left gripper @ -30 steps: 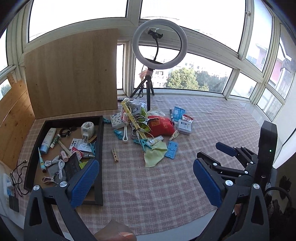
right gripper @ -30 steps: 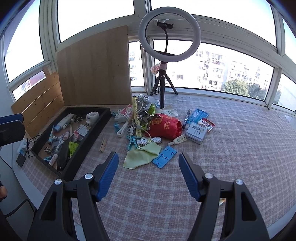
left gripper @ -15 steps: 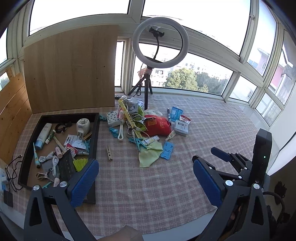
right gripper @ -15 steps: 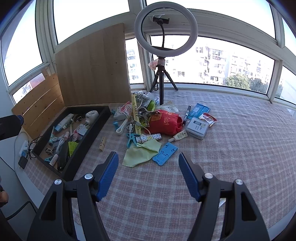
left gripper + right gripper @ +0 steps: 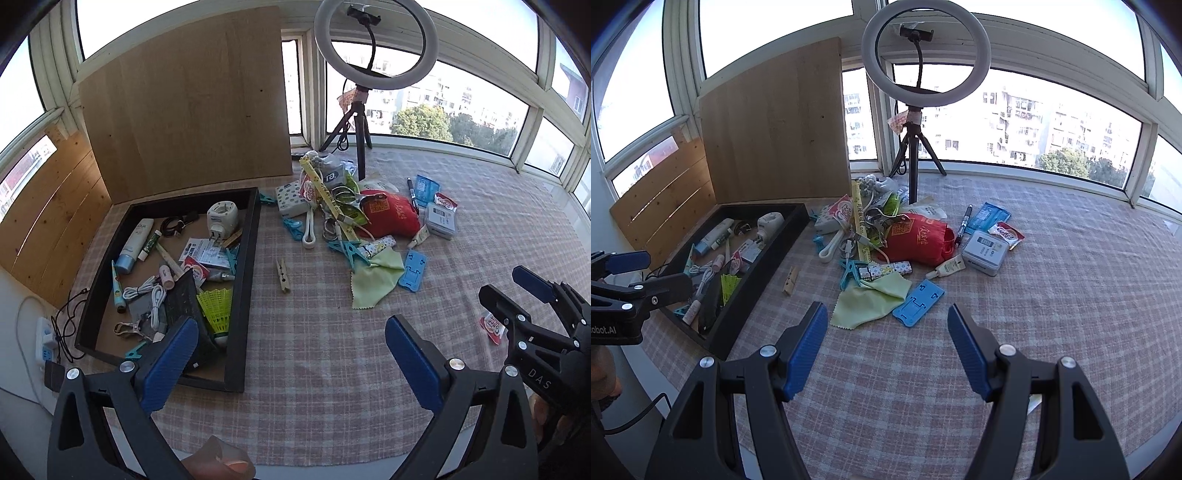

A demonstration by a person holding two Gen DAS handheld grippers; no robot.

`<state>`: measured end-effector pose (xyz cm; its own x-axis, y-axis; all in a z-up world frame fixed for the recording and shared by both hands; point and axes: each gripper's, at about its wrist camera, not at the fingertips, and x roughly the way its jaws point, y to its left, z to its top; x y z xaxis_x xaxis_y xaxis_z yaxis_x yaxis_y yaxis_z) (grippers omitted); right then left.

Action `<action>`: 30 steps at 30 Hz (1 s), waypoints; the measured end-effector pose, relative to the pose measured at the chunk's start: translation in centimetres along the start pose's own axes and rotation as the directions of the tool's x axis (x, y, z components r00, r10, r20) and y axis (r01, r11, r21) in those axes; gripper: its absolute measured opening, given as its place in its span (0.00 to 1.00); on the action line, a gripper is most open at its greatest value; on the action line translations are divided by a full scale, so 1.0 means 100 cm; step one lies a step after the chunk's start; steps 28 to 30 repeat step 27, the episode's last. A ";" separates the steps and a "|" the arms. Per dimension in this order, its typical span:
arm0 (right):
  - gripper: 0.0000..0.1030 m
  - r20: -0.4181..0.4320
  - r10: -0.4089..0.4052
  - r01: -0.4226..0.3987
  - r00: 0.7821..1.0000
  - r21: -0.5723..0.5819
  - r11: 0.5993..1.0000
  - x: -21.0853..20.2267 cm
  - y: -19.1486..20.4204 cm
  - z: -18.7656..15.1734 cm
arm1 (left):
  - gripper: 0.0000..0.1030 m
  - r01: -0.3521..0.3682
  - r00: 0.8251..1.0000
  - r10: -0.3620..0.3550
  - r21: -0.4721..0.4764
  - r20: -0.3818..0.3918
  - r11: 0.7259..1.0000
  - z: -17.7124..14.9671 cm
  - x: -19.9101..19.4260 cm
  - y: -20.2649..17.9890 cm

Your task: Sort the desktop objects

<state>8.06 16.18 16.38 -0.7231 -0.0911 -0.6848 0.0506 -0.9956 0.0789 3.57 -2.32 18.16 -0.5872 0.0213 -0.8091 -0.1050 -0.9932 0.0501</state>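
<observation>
A black tray (image 5: 251, 258) on the checked cloth holds a sunscreen tube, cables, a plug adapter and a yellow shuttlecock (image 5: 218, 306). To its right lies a pile: a red pouch (image 5: 391, 218), a green cloth (image 5: 376, 280), a blue phone stand (image 5: 413, 269), a white tin (image 5: 441, 221) and, apart, a wooden clothespin (image 5: 282, 275). My left gripper (image 5: 291, 339) hovers open near the tray's front right corner, holding nothing. My right gripper (image 5: 886, 317) is open and empty, just short of the green cloth (image 5: 868, 302) and the phone stand (image 5: 918, 302).
A ring light on a tripod (image 5: 373, 44) stands behind the pile. A wooden board (image 5: 184, 103) leans behind the tray. A power strip with cables (image 5: 46, 339) lies left of the table. A red-and-white sachet (image 5: 489, 326) sits by the right gripper (image 5: 513, 291).
The left wrist view has dipped down and come closer to the tray and the pile. The right wrist view is almost the same. Both grippers stayed open.
</observation>
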 end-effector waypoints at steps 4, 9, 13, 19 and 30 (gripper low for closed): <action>0.65 -0.003 0.000 0.000 1.000 -0.018 1.000 0.001 0.005 0.002 | 0.99 -0.007 1.000 0.008 -0.056 0.017 0.998 0.005 -0.004 0.004; 0.65 -0.006 -0.011 0.011 1.000 -0.043 0.999 0.002 0.012 0.005 | 0.99 -0.012 1.000 0.015 -0.117 0.019 0.993 0.009 -0.006 0.008; 0.65 -0.003 -0.022 0.022 1.000 -0.053 0.998 0.000 0.016 0.008 | 0.99 -0.030 0.999 0.033 -0.152 0.012 0.988 0.010 -0.006 0.010; 0.65 0.003 -0.031 0.031 1.000 -0.071 0.997 -0.004 0.024 0.009 | 0.99 -0.067 0.998 0.069 -0.189 0.003 0.980 0.010 -0.007 0.015; 0.65 0.008 -0.028 0.029 1.000 -0.077 0.997 -0.007 0.030 0.009 | 0.99 -0.087 0.996 0.090 -0.178 0.012 0.980 0.008 -0.010 0.017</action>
